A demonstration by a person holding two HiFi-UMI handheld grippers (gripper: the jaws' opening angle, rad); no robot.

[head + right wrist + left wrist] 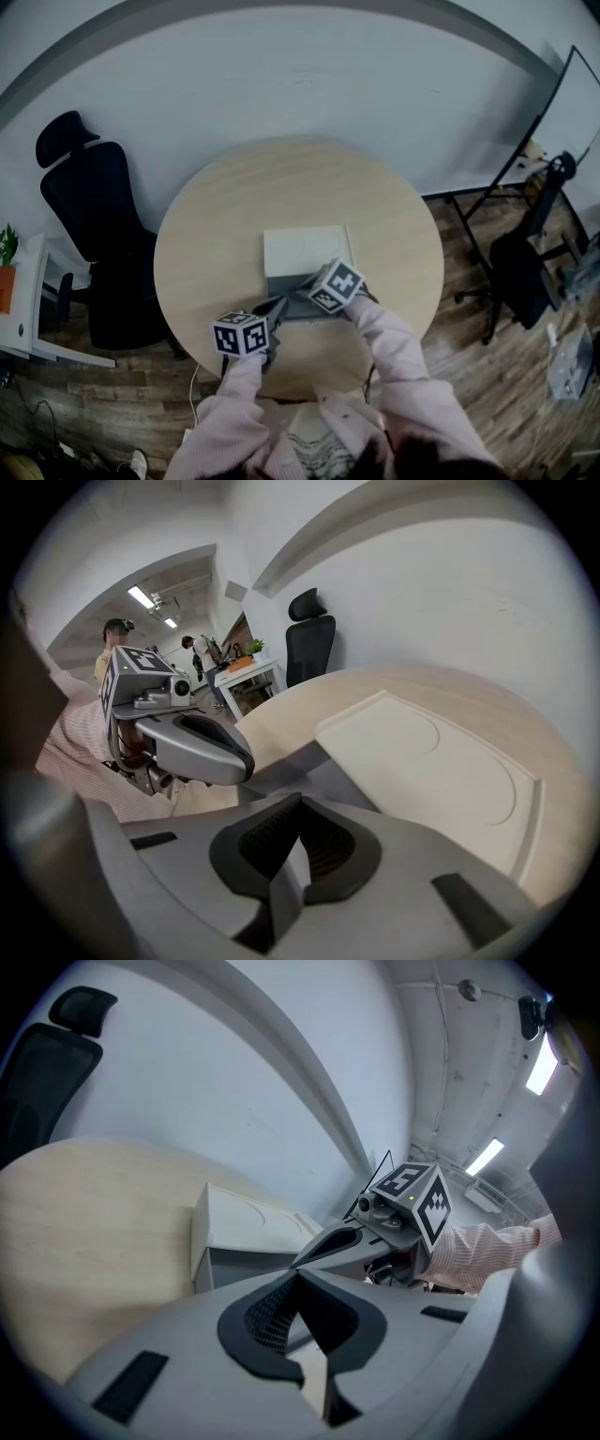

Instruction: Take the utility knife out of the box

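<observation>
A cream box (pixel 305 249) with its lid on lies in the middle of the round wooden table (pixel 216 216); its near side is grey. No utility knife shows in any view. My left gripper (pixel 277 306) is shut and empty, its tip just short of the box's near left corner. My right gripper (pixel 302 285) is also shut and empty, tilted down over the box's near edge. In the left gripper view the closed jaws (pixel 298 1277) face the box (pixel 234 1232), with the right gripper (pixel 375 1227) beside it. In the right gripper view the closed jaws (pixel 298 803) hang above the lid (pixel 441 771).
A black office chair (pixel 94 225) stands left of the table. A white desk with a plant (pixel 19 300) is at the far left. Another chair and metal stands (pixel 525 253) crowd the right. People stand in the background (pixel 117 635).
</observation>
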